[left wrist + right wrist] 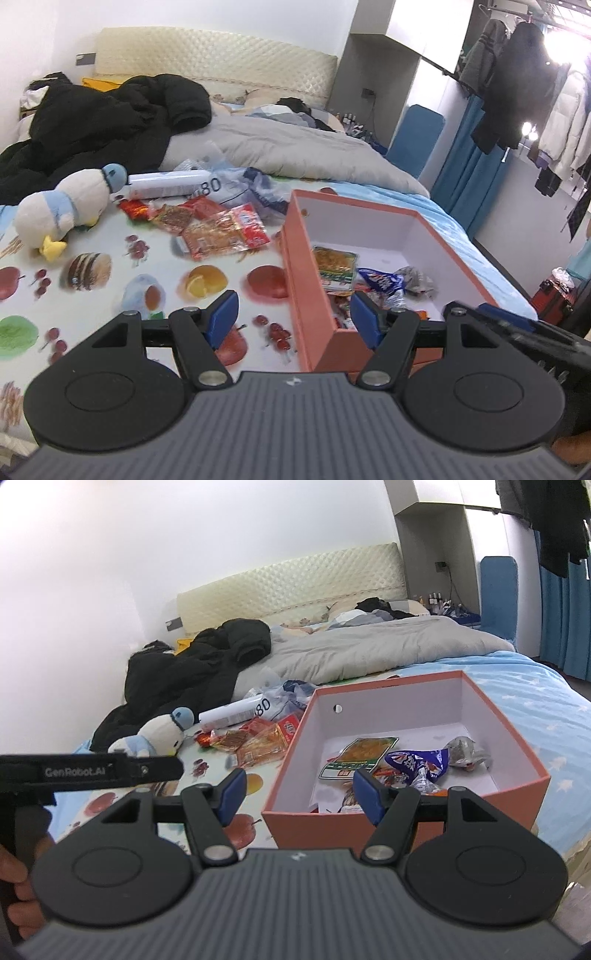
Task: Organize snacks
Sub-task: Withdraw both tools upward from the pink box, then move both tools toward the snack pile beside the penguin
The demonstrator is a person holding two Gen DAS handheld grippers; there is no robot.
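Observation:
An orange box [306, 280] [524, 738] with a white inside stands on the bed. It holds a green and yellow packet [334, 264] [364, 758], a blue wrapper [380, 282] [417, 762] and a silver wrapper [413, 278] [463, 749]. A pile of red and orange snack packets [221, 232] [258, 744] lies on the fruit-print sheet left of the box. My left gripper [293, 317] is open and empty over the box's near left corner. My right gripper [299, 794] is open and empty over the box's near wall.
A plush duck [62, 210] [159, 734], a white tube [166, 182] [232, 712] and a clear plastic bag [255, 188] lie beyond the packets. A black jacket [103, 122] and grey duvet [295, 151] cover the far bed. The left gripper's strap [88, 771] shows at left.

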